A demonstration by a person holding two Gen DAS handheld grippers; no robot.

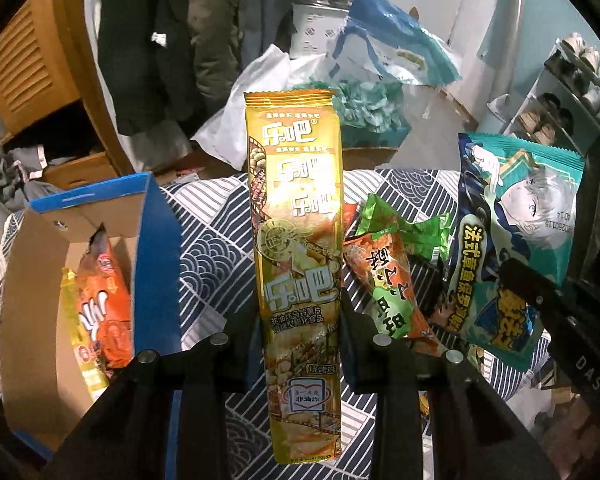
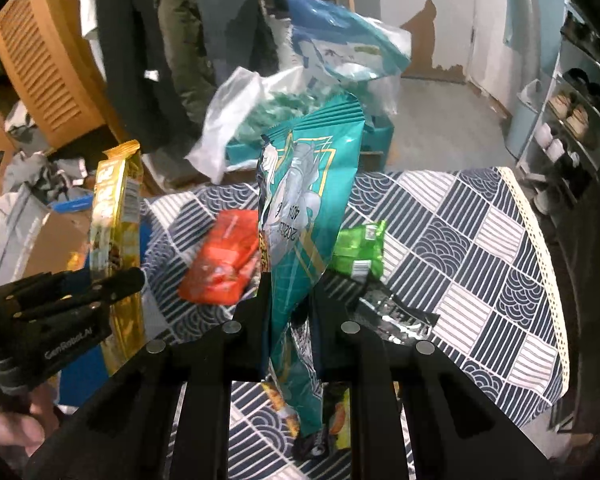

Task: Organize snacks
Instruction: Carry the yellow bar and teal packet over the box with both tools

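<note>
My left gripper (image 1: 300,316) is shut on a tall golden chip pack (image 1: 296,220), held upright above the patterned tablecloth (image 1: 212,240). In the right wrist view the same golden chip pack (image 2: 118,216) hangs at the left, pinched by the left gripper (image 2: 112,280). My right gripper (image 2: 290,292) is shut on a teal snack bag with a cartoon figure (image 2: 304,208), lifted off the table. That teal snack bag (image 1: 516,224) also shows at the right of the left wrist view, with the right gripper (image 1: 536,288) clamped on it.
An open cardboard box with blue flaps (image 1: 40,300) stands at the left, holding an orange snack bag (image 1: 108,304). An orange-red packet (image 2: 220,264), a green packet (image 2: 360,248) and a dark wrapper (image 2: 396,312) lie on the cloth. Plastic bags (image 2: 340,48) and a shoe rack (image 2: 572,128) stand beyond the table edge.
</note>
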